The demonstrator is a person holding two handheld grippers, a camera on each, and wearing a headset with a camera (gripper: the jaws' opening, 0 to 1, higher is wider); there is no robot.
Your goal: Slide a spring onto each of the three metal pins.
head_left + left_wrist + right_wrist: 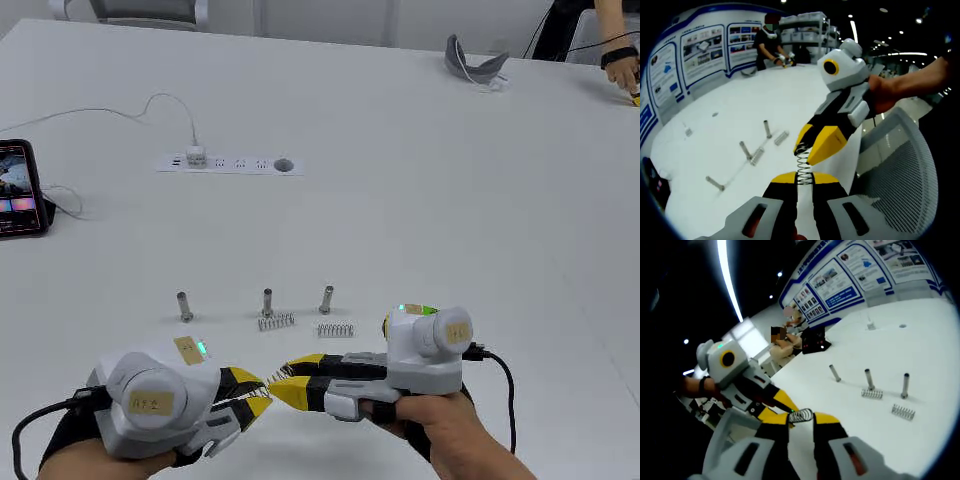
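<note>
Left tongs (798,179) and right tongs (800,417) point tip-to-tip, both pinching one spring (801,161).

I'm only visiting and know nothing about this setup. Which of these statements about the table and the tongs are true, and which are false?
1. Three metal pins stand upright on the table. True.
2. Every pin already wears a spring. False: all three are bare, and two loose springs lie beside them.
3. A third spring is held between the left tongs and the right tongs. True.
4. The power strip lies between the person and the pins. False: it lies beyond the pins.
</note>
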